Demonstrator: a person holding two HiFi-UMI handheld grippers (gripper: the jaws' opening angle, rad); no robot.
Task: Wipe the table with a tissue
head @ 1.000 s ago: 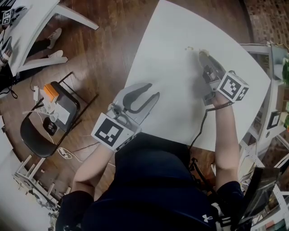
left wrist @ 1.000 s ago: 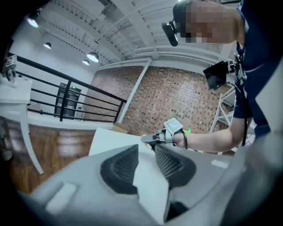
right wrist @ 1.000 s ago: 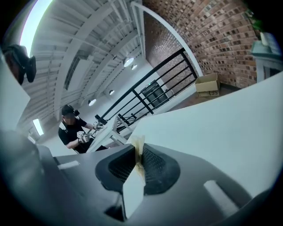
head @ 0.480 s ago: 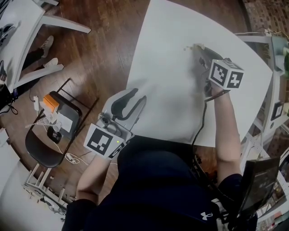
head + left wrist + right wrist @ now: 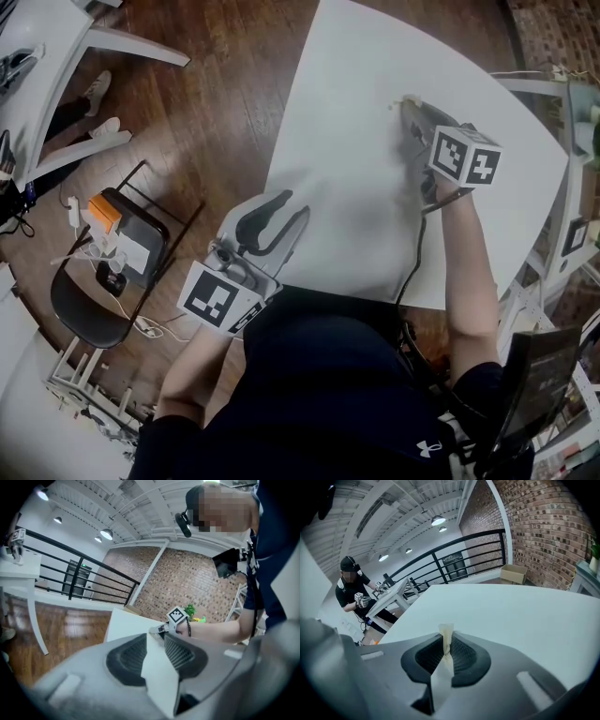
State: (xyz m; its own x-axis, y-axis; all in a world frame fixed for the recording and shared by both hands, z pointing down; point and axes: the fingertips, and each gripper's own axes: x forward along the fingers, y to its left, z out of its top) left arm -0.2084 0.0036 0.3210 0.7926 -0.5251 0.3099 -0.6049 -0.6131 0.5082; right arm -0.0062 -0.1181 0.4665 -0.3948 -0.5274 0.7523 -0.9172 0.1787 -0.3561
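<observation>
The white table [image 5: 356, 141] fills the middle of the head view. My right gripper [image 5: 411, 107] is far out over it, tips down at the surface, shut on a small crumpled tissue [image 5: 397, 101]. In the right gripper view the tissue [image 5: 446, 631] sticks up, pinched between the pads of the gripper [image 5: 446, 641], with the table [image 5: 511, 616] beyond it. My left gripper [image 5: 295, 204] hovers by the table's near left edge, open and holding nothing. The left gripper view shows its jaws [image 5: 155, 635] slightly apart, and the right hand across the table [image 5: 124, 623].
A black chair [image 5: 94, 300] with small items on its seat stands on the wooden floor to the left. Another white table [image 5: 56, 37] is at the upper left, and metal shelving [image 5: 562, 150] at the right. A second person [image 5: 349, 592] stands far off by that other table.
My left gripper has drawn back a little toward the table's near left edge. My right gripper, still shut on the tissue, has shifted slightly over the far part of the table.
</observation>
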